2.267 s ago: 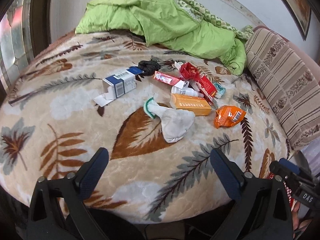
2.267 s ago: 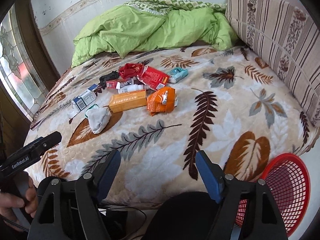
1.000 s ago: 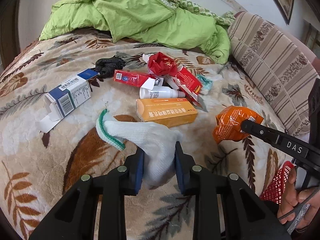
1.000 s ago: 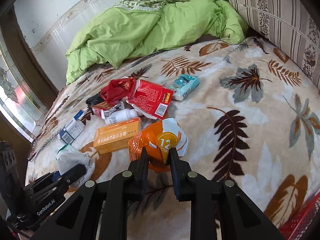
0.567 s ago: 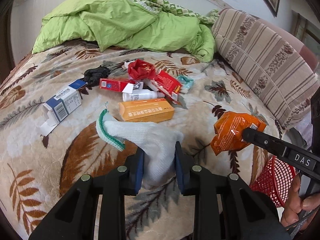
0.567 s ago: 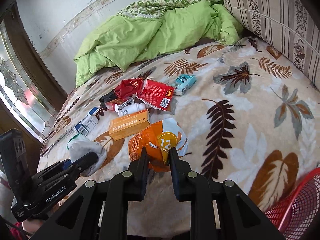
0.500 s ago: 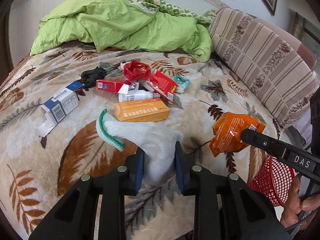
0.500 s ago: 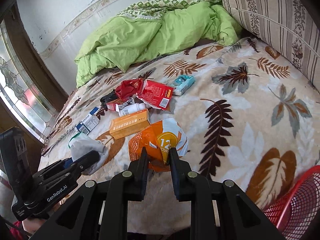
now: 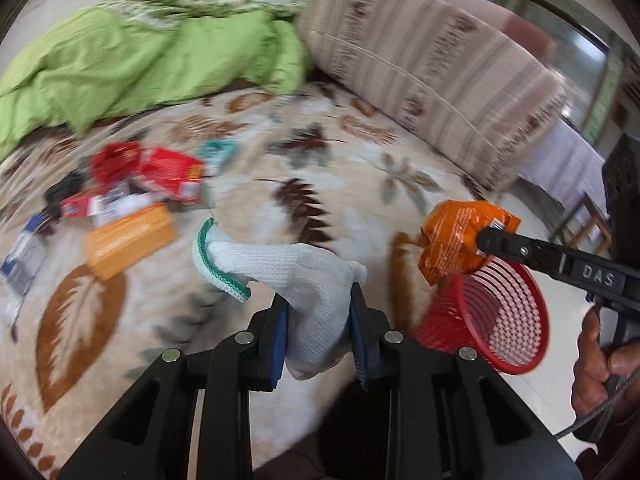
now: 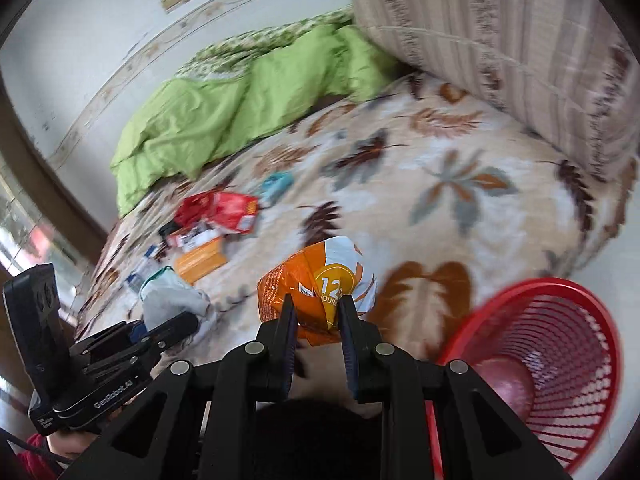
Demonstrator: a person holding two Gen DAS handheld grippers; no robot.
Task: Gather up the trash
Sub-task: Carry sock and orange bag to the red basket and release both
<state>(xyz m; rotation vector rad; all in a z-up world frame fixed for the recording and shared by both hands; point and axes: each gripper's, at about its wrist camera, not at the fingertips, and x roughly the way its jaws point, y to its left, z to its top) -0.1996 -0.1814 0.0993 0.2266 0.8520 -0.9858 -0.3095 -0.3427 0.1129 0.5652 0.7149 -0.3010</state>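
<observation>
Pinching a white knit glove (image 9: 316, 280) by its finger end, the left gripper (image 9: 318, 330) is clenched on it, blue pads either side, w/ the green-trimmed cuff sticking up toward 10 o'clock; grabbing the bulky end looks sensible, since limp fabric would slip out of a shallow bite. The right gripper (image 10: 316, 318) is likewise clamped, on a crumpled orange snack bag (image 10: 320, 280), biting its lower edge so the bag stands up above the fingertips. In the left view that same bag sits at 3 o'clock, right over the near rim of the red mesh basket (image 9: 532, 344), which stands on the floor off the bed's corner; in the right view the basket is at 4 o'clock, near the gripper but not yet under it. The glove is at 9 o'clock of the basket, apart from it, over the leaf-print blanket (image 9: 348, 152). My read: both pieces are mid-carry to the basket, the bag likely 1st in, so approx. 2 items nearly done and the bulk left. Remaining trash lies clustered at 10 o'clock on the blanket: an orange box (image 9: 128, 238), red wrappers (image 9: 160, 168), a teal packet (image 9: 218, 152), a blue-white box (image 9: 24, 252), something black, too blurred to name. Beyond, a green quilt (image 9: 140, 60) at 11 and a striped bolster (image 9: 432, 60) at 1. A hand (image 9: 600, 360) holds the right tool's grip at 4 o'clock.
</observation>
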